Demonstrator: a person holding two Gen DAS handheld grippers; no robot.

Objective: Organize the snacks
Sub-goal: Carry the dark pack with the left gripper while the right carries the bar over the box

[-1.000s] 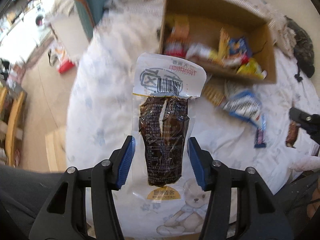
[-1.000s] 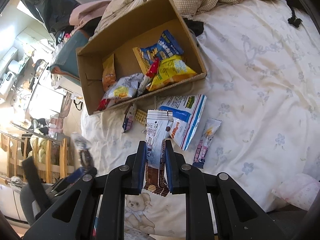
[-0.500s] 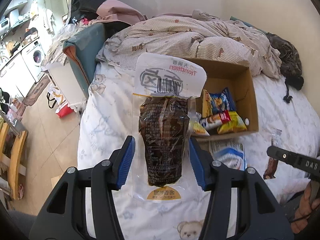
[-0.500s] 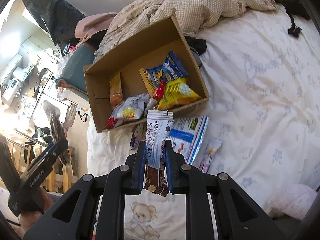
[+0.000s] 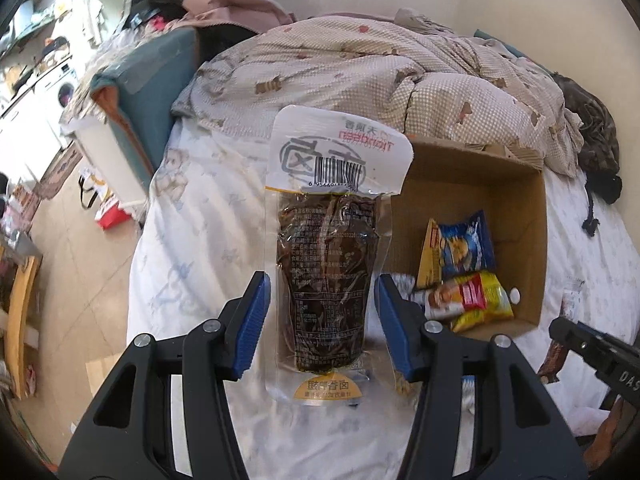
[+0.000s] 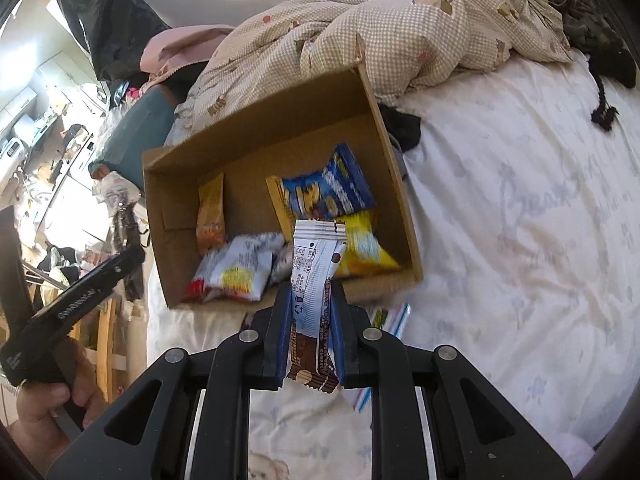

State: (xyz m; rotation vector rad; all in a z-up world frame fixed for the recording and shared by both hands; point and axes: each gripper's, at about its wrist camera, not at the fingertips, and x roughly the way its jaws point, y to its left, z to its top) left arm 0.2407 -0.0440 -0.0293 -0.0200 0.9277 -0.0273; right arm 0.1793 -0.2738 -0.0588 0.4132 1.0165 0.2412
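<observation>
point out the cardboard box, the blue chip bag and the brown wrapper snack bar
cardboard box (image 6: 256, 144), right wrist view, on its inner back wall
blue chip bag (image 6: 332, 192), right wrist view, on the bag's printed front
brown wrapper snack bar (image 6: 314, 280), right wrist view, on its white upper half

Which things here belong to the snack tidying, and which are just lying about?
Part of the job: cardboard box; blue packet and yellow packet inside it; dark vacuum pouch in the left gripper; chocolate bar in the right gripper.

Lying about: checked duvet; pink garment; washing machine.
</observation>
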